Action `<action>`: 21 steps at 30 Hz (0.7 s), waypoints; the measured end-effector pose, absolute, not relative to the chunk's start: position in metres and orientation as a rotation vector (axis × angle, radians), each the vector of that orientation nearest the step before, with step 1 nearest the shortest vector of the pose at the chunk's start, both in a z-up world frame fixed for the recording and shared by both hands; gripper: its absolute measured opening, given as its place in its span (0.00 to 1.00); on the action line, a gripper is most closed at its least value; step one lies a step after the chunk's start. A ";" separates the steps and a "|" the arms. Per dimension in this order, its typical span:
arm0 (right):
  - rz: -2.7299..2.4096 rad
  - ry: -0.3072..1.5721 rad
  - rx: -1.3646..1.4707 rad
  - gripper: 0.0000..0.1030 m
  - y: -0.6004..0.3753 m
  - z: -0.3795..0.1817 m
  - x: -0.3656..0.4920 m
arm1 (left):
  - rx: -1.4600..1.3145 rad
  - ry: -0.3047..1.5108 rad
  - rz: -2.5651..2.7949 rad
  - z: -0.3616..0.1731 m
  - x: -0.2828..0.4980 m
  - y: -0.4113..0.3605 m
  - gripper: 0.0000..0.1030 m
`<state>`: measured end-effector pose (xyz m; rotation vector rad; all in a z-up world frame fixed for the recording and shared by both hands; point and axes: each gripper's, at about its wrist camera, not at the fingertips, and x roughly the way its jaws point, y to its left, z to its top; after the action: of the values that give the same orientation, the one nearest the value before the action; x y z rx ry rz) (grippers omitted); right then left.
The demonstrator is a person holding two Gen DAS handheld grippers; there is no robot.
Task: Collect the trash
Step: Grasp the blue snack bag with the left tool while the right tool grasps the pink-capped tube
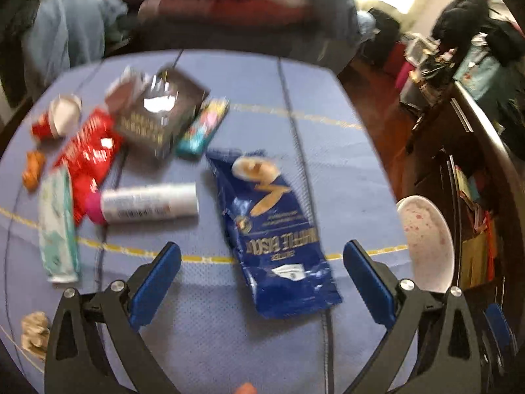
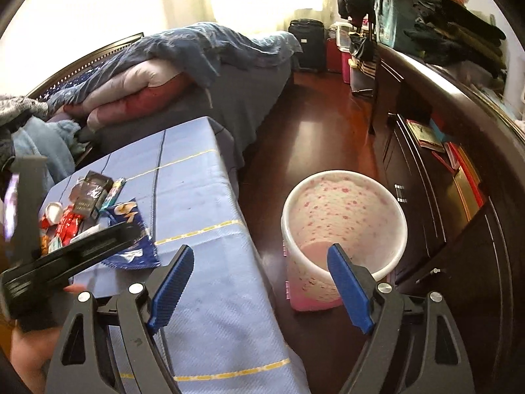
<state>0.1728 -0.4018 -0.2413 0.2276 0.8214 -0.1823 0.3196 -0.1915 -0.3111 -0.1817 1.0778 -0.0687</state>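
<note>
Between pickups; left gripper (image 1: 262, 256) gaping, empty, over blue wrapper (image 1: 274, 233); right gripper (image 2: 259, 282) released beside bin (image 2: 344, 223); next: clamp wrapper, carry to bin.

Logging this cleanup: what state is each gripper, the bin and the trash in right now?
left gripper: open, empty
right gripper: open, empty
speckled bin: upright on floor, lidless
blue biscuit bag: flat on tablecloth
white spray can: lying on side
</note>
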 end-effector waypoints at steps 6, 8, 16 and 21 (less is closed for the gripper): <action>-0.186 0.821 0.230 0.81 -0.398 -0.235 0.169 | -0.074 1.060 -0.020 -0.322 0.328 -0.209 0.96; -0.185 0.817 0.226 0.81 -0.396 -0.232 0.169 | -0.008 1.041 -0.003 -0.324 0.328 -0.220 0.91; -0.191 0.805 0.223 0.81 -0.391 -0.223 0.166 | 0.005 0.961 -0.051 -0.311 0.324 -0.222 0.23; -0.172 0.799 0.212 0.81 -0.380 -0.219 0.168 | -0.077 0.912 -0.079 -0.293 0.314 -0.191 0.20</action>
<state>0.1684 -0.3797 -0.2187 0.2120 0.7994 -0.1719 0.3142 -0.1912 -0.2928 -0.0769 0.9124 -0.0790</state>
